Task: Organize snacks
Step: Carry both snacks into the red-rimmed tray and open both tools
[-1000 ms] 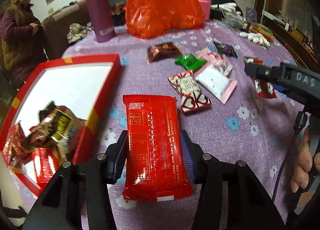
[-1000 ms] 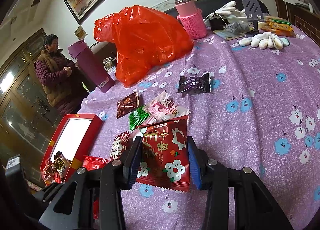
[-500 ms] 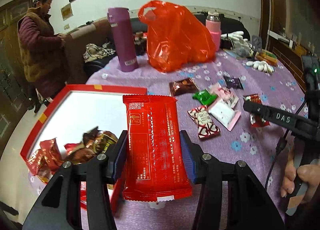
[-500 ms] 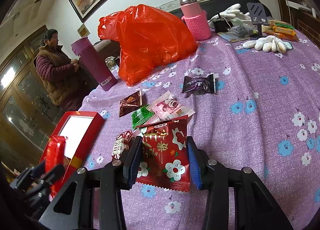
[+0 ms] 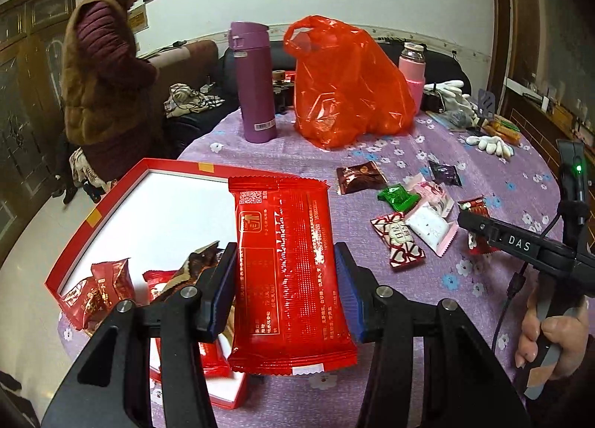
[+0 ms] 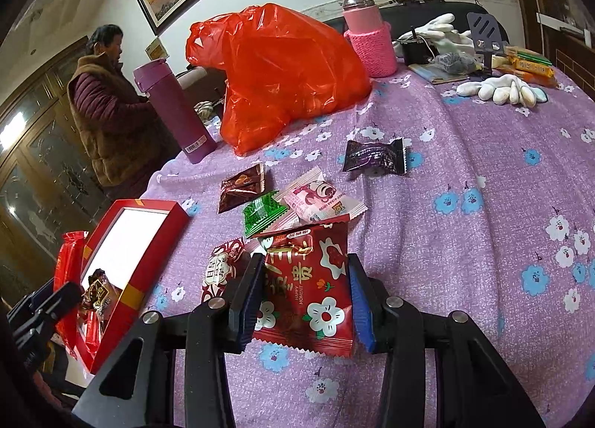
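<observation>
The left tongs point(image 5: 285, 290) are clamped on a long red foil snack packet point(image 5: 288, 271), gripped across its width so that its long axis runs forward along the fingers. The packet is held in the air above the right-hand edge of the shallow red cardboard box with a white interior point(image 5: 122, 201), which lies to the left of the tongs; several wrapped snacks are already gathered at its near end. The right tongs point(image 6: 303, 301) are clamped on a red flower-printed snack pouch point(image 6: 308, 286), held low over the purple flowered cloth on the counter point(image 6: 483, 242), well apart from the box. The left hand is judged nearer for the drop; a short move leftward is likely required before release.
</observation>
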`<action>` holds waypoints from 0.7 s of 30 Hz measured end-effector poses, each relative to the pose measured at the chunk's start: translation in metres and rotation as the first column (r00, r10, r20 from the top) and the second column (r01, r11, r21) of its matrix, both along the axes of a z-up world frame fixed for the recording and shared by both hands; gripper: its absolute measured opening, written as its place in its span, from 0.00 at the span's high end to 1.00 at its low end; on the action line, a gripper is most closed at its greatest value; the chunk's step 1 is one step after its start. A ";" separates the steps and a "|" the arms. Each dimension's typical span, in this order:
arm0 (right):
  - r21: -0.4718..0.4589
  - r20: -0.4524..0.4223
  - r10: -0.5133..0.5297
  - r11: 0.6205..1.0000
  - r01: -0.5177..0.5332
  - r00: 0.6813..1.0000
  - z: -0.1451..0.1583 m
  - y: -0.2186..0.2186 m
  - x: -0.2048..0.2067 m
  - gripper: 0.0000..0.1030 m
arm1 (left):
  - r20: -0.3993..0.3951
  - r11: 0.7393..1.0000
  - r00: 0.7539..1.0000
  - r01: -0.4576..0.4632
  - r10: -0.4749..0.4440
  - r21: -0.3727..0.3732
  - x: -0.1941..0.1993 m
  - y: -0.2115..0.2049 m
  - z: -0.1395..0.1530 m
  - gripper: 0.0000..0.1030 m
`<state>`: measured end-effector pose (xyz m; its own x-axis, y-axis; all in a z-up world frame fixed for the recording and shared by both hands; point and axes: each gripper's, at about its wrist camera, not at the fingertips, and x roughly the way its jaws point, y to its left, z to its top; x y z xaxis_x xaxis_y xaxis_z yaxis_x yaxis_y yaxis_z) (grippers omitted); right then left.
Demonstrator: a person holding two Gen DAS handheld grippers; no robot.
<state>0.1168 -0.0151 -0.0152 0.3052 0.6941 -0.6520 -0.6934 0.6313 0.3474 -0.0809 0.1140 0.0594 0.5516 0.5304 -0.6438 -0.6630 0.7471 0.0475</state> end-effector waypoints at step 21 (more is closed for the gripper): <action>0.030 -0.035 0.340 0.940 -0.339 0.940 0.028 0.131 -0.098 0.58 | 0.020 0.975 0.975 -0.223 0.222 0.018 -0.068 0.085 -0.003 0.53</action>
<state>0.0188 0.1156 0.0128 0.0232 0.7669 -0.6414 -0.8505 0.3523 0.3905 -0.1487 0.1989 0.0565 0.4295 0.6537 -0.6230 -0.8134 0.5797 0.0475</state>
